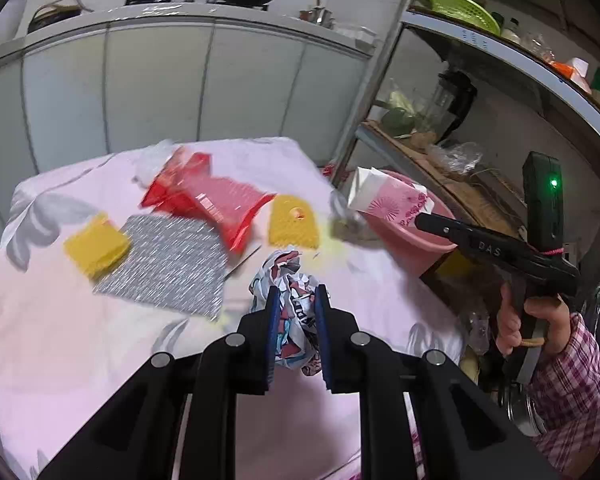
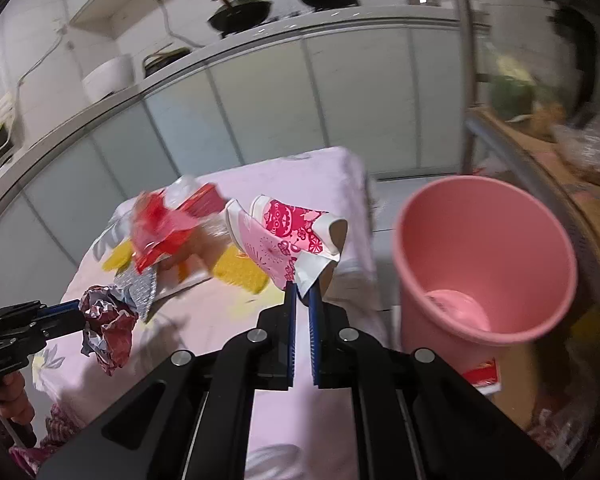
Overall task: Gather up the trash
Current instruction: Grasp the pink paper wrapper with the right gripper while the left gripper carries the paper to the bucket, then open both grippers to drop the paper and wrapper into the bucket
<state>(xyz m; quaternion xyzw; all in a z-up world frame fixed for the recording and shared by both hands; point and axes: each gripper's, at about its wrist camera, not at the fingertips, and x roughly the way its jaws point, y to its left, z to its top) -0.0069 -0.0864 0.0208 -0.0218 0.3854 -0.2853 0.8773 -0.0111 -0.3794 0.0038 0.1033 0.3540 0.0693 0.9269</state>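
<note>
L wrist view:
- L gripper [image 1: 296, 300]: closed on crumpled paper wad [image 1: 290, 280], lower centre of frame; wad appears lifted off the pink cloth [image 1: 80, 340].
- R gripper [image 1: 424, 222]: seen centre right, clamped on pink carton [image 1: 388, 200], carried near pink bin [image 1: 440, 240].
- Left on cloth: red wrapper [image 1: 212, 196], clear plastic [image 1: 152, 160] upper left of it; silver pad [image 1: 168, 264] and two yellow sponges [image 1: 96, 244] [image 1: 292, 222] also noted, trash status unclear.

R wrist view:
- R gripper [image 2: 303, 292]: pads pinched on corner of pink carton [image 2: 284, 236], centre frame; carton not yet over bin.
- Pink bin [image 2: 480, 200]: right of frame, beside table; interior looks bare, no trash visible inside.
- L gripper [image 2: 74, 314]: lower left, wad [image 2: 108, 320] held.

Progress (judged): early stage. Two items in hand, none binned; wrapper and plastic outstanding.
</note>
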